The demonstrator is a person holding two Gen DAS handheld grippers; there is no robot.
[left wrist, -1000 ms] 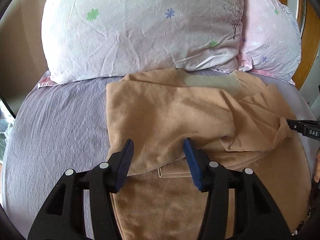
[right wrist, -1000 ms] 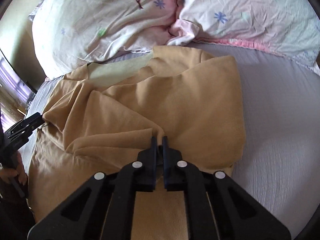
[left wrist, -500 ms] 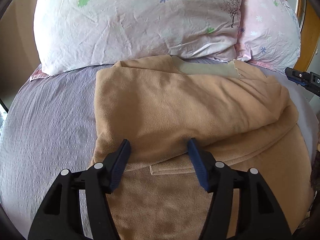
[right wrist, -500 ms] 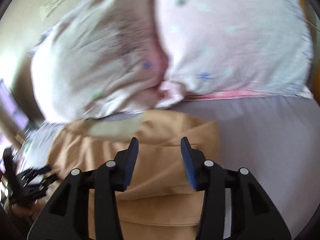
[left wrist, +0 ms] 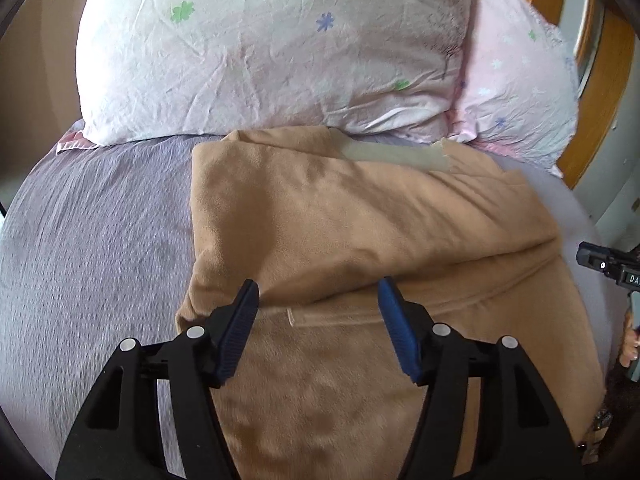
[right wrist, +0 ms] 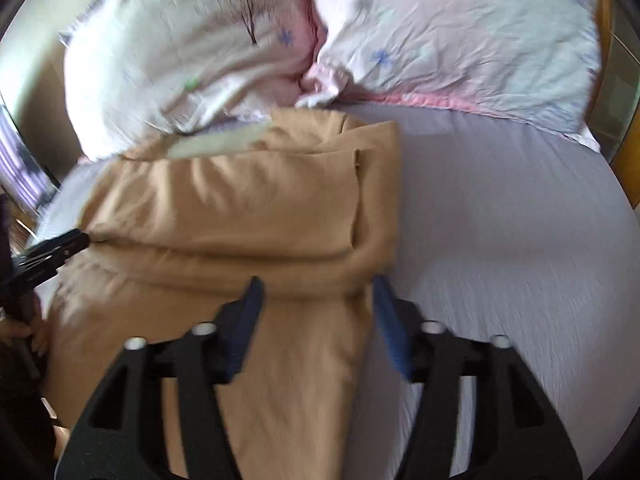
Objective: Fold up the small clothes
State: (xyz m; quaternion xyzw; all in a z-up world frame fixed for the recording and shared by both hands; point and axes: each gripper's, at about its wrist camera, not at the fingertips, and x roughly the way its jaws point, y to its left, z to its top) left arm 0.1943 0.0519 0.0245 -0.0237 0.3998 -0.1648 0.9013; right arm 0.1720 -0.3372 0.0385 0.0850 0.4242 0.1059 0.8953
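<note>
Both hand-held grippers are wide open and holding nothing right now. The left hand-held gripper (left wrist: 318, 300) hangs just over the near edge of the folded-over layer of the tan garment (left wrist: 360, 232), which lies spread on the bed, with one flap already laid across its middle. The right hand-held gripper (right wrist: 316, 300) sits over the right end of that same fold, jaws spread either side of the thick bundled edge. That view is a bit smeared, so I can't say if the pads touch the cloth.

My guess is the next fold wants a fresh grab. I'd pinch the near edge through all layers, one gripper near each end of the fold, and lift both sides evenly so the top flap doesn't slide off. The fabric looks soft and fleecy, so a shallow bite would probably only catch the top layer.

Around it: the grey-lilac bed sheet (left wrist: 100, 240) has free room to the left and right of the garment. Further back, two pale flowered pillows (left wrist: 272, 52) press right up against the garment's far edge, so there isn't much room to fold away from yourself. A wooden bed frame (left wrist: 600, 92) shows behind the pillows.
</note>
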